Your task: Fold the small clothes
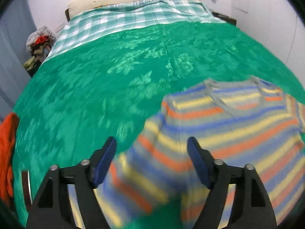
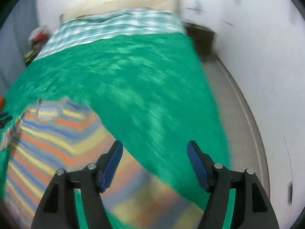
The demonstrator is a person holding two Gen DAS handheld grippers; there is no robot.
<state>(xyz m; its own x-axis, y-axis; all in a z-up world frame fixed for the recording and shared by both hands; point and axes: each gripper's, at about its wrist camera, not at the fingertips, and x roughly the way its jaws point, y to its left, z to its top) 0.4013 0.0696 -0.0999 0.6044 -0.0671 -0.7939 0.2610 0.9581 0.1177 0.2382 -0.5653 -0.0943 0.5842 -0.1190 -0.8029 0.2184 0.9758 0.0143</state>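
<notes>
Jaws wide both grippers; striped shirt [image 1: 219,133] flat, prob. near bedspread [image 1: 95,95] edge.

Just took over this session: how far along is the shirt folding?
Done: the striped shirt lies spread on the green bedspread, neckline away from the cameras. In hand: nothing; the left gripper and right gripper are open above it. Left: every fold. Blur hides finer creases.
</notes>
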